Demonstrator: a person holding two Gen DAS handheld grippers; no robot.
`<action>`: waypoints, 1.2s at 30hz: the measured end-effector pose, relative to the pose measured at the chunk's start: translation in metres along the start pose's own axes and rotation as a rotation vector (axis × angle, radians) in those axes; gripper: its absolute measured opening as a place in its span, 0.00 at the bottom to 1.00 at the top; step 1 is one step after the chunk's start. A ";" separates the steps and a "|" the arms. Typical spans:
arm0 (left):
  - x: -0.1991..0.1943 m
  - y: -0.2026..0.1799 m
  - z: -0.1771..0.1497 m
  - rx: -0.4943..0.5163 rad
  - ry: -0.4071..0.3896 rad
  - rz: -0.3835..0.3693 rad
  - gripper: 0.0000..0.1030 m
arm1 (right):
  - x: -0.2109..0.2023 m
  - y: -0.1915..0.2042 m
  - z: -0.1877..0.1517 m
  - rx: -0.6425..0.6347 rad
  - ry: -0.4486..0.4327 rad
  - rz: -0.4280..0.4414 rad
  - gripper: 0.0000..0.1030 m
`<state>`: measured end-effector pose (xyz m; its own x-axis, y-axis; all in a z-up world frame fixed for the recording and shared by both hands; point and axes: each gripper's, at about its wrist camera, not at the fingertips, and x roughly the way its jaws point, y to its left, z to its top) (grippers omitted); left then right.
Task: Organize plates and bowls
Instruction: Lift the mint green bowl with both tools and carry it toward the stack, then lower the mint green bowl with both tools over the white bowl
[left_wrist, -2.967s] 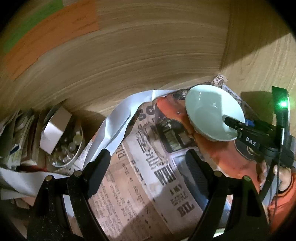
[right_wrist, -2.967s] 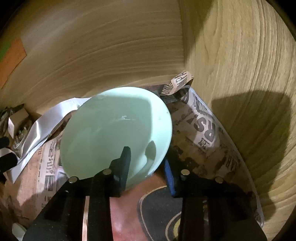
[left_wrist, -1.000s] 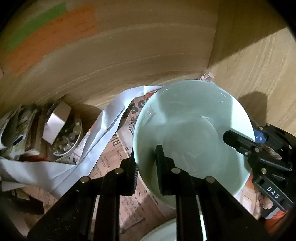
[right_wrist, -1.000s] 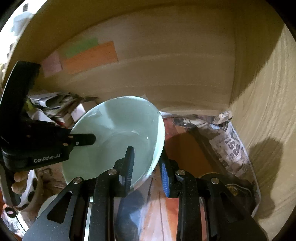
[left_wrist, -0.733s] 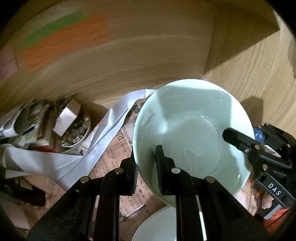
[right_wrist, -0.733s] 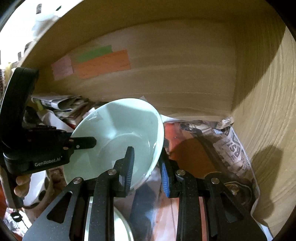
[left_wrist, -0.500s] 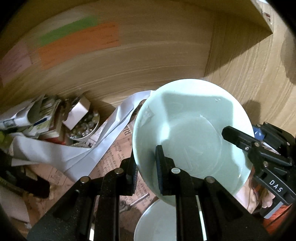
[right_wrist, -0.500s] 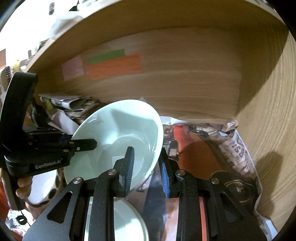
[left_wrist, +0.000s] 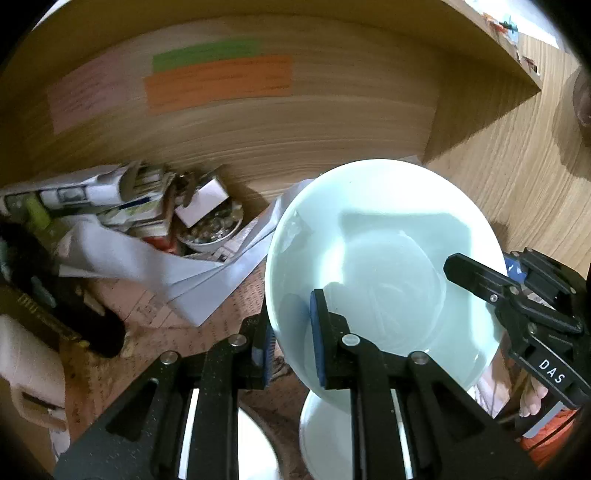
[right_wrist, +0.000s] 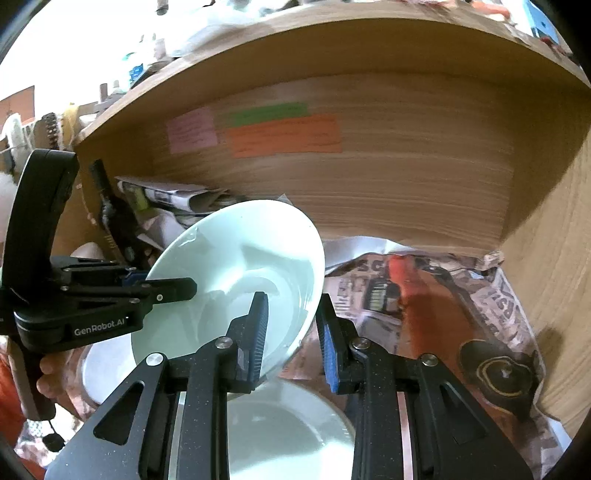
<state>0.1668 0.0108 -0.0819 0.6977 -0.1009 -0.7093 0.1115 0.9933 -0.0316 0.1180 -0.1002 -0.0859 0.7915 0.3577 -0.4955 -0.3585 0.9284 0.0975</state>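
Note:
A pale green bowl (left_wrist: 384, 258) hangs tilted in the air in front of a wooden shelf cubby, held by both grippers. My left gripper (left_wrist: 291, 339) is shut on its near-left rim, one finger inside and one outside. My right gripper (right_wrist: 293, 332) is shut on the opposite rim of the same bowl (right_wrist: 240, 266). Each gripper also shows in the other's view: the right gripper (left_wrist: 480, 267) at the bowl's right edge, the left gripper (right_wrist: 162, 282) at its left edge, with a hand under it. White dishes (left_wrist: 325, 435) (right_wrist: 280, 432) lie directly below the bowl.
The cubby's back wall (right_wrist: 406, 192) carries orange, green and pink paper notes. Newspaper (right_wrist: 388, 291) lines its floor, and a wooden side wall (right_wrist: 554, 240) closes the right. At the left are piled papers, a round tin of small items (left_wrist: 210, 230) and another white dish (right_wrist: 103, 365).
Both grippers have drawn back out of the cubby and slightly up, carrying the bowl between them. More of the shelf, the notes and the white dishes below has come into view.

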 end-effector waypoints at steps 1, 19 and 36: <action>-0.002 0.002 -0.002 -0.004 -0.002 0.001 0.16 | 0.000 0.003 0.000 -0.004 0.000 0.004 0.24; -0.049 0.059 -0.051 -0.097 -0.065 0.069 0.16 | 0.018 0.067 -0.009 -0.055 0.036 0.107 0.24; -0.070 0.089 -0.095 -0.149 -0.060 0.118 0.16 | 0.038 0.107 -0.027 -0.075 0.106 0.194 0.24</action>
<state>0.0602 0.1114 -0.1020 0.7410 0.0183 -0.6713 -0.0768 0.9954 -0.0576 0.0965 0.0097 -0.1178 0.6494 0.5122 -0.5621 -0.5375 0.8320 0.1372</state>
